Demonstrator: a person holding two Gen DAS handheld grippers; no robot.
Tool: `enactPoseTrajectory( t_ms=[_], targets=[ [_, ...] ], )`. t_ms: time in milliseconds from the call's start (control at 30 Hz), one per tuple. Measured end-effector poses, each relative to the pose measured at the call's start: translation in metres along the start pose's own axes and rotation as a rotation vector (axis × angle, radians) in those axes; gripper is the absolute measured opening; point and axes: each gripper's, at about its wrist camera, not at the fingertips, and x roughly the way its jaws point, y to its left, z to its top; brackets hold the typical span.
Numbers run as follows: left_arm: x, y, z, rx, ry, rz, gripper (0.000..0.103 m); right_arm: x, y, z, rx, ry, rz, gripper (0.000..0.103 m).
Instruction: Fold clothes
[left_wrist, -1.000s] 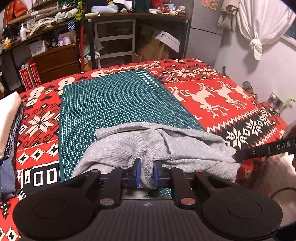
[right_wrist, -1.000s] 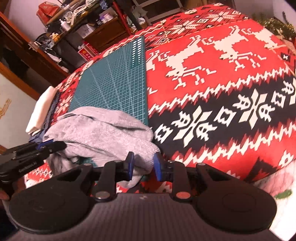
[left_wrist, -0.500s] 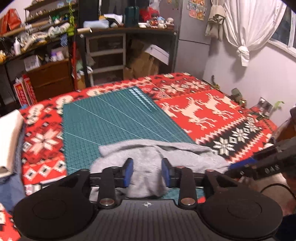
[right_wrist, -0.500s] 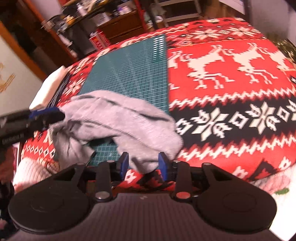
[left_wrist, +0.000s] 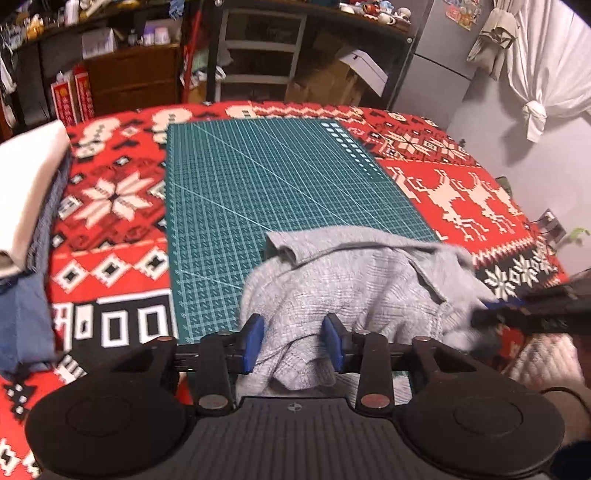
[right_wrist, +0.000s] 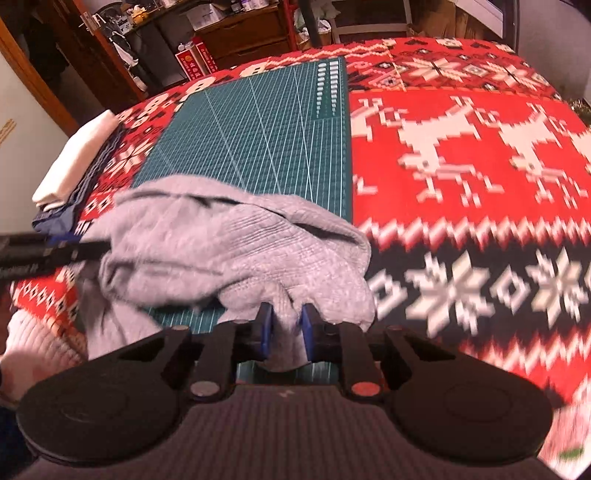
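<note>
Grey garment: right fingers pinch it; left fingers spread around it.

Dim warm indoor light; shelves behind murky. Fisheye bends edges. Motion blur smears blanket right side, grey garment soft.

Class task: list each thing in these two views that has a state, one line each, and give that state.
Grey garment: crumpled, unfolded, on the near end of the mat.
Left hand-held gripper: open, cloth between its fingers.
Right hand-held gripper: shut on the garment.
Cutting mat: flat on the blanket.
Clothes pile: folded, stacked.
</note>
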Motion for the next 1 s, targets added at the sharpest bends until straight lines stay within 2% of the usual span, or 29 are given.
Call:
enactPoseTrajectory(
  t_ms=[233, 433, 567, 667, 800, 1000],
  targets=[
    [0.007, -0.002, -0.001, -0.038, 0.049, -0.067, 0.034, 0.051, 0.01, 0.064, -0.056, -0.046, 0.03, 0.015],
    [0.018, -0.01, 0.009, -0.097, 0.066, -0.112, 0.033, 0.094, 0.018, 0.12, -0.032, -0.067, 0.088, 0.014],
    [0.027, -0.017, 0.017, -0.124, 0.07, -0.14, 0.031, 0.101, 0.017, 0.135, -0.014, -0.074, 0.101, 0.016],
    [0.024, -0.015, 0.02, -0.141, 0.066, -0.146, 0.031, 0.082, 0.014, 0.131, -0.018, -0.115, 0.083, 0.02],
    [0.013, 0.0, 0.018, -0.185, 0.048, -0.147, 0.036, 0.047, 0.011, 0.108, -0.041, -0.141, 0.059, 0.024],
    [-0.006, 0.025, 0.024, -0.205, -0.012, -0.092, 0.042, 0.014, 0.008, 0.062, 0.019, -0.134, 0.105, 0.025]
  ],
)
